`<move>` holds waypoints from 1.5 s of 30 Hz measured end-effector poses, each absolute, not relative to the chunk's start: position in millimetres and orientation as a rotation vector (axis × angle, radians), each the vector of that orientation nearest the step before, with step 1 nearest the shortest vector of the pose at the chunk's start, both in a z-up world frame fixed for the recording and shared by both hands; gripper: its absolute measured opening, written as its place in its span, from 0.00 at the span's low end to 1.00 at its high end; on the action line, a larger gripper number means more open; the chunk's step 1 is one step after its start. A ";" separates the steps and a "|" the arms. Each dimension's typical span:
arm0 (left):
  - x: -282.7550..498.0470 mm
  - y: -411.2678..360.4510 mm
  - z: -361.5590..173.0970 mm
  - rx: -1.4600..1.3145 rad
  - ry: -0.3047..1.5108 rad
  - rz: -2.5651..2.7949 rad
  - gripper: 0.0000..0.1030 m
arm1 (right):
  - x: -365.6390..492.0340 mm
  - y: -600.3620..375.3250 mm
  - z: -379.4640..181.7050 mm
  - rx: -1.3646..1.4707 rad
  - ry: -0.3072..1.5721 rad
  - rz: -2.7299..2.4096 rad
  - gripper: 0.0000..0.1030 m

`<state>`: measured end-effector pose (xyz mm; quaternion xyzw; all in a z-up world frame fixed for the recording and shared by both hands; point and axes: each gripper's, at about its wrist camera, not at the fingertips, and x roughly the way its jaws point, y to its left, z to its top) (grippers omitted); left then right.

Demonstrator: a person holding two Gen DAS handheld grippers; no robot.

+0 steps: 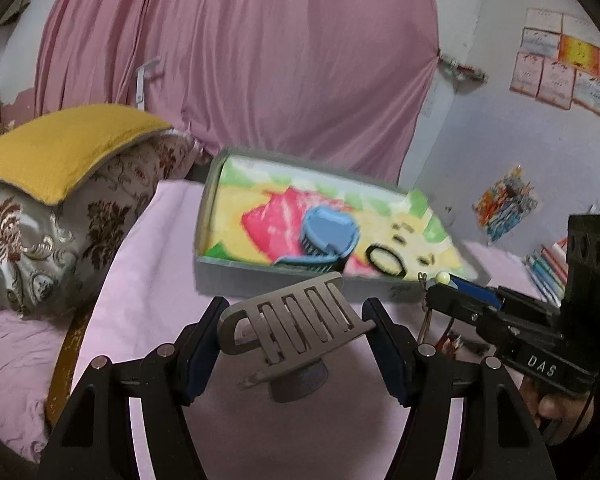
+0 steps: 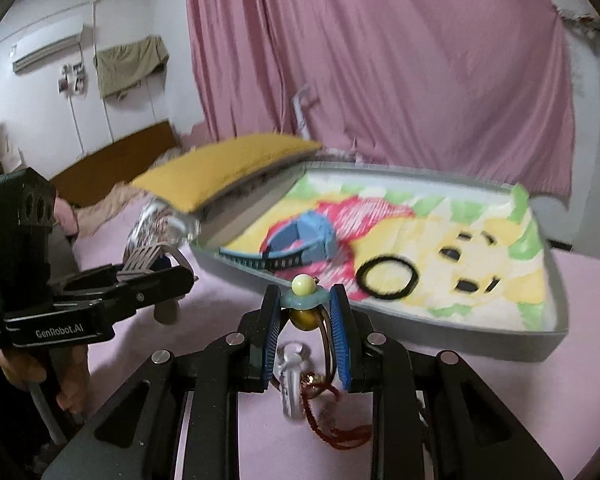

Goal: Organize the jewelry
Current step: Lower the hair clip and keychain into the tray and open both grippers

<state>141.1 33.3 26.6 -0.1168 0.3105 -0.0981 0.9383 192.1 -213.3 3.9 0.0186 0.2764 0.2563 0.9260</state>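
Nearest, left tool (image 1: pixel 296 344) clamped on grey slotted metal hair clip (image 1: pixel 296 326); right tool (image 2: pixel 306 316) pinching beaded charm with red tassel (image 2: pixel 305 294), both lifted off pink bed (image 1: pixel 152 248), likely bound for grey cartoon-lined tray (image 2: pixel 420 340) beyond.

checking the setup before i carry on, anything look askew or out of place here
The shallow tray sits skewed on the pink bedspread, and a yellow pillow overhangs its far corner. Inside, the blue hair clip and black ring lie loose.
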 end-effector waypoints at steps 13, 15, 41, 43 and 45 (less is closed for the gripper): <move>139.7 9.1 52.5 -0.261 0.498 -0.237 0.64 | 161.8 -242.2 36.4 0.121 0.357 0.464 0.21; 141.1 5.4 58.8 -0.265 0.459 -0.245 0.64 | 158.7 -246.4 42.4 0.130 0.305 0.446 0.21; 225.5 -40.0 57.7 -0.190 0.447 -0.212 0.64 | 241.9 -278.7 38.5 0.125 0.420 0.255 0.21; 230.2 -41.1 54.3 -0.182 0.482 -0.213 0.64 | 250.5 -281.9 30.9 0.134 0.474 0.258 0.21; 235.8 -42.8 50.1 -0.172 0.528 -0.218 0.64 | 261.7 -284.3 22.2 0.158 0.543 0.275 0.21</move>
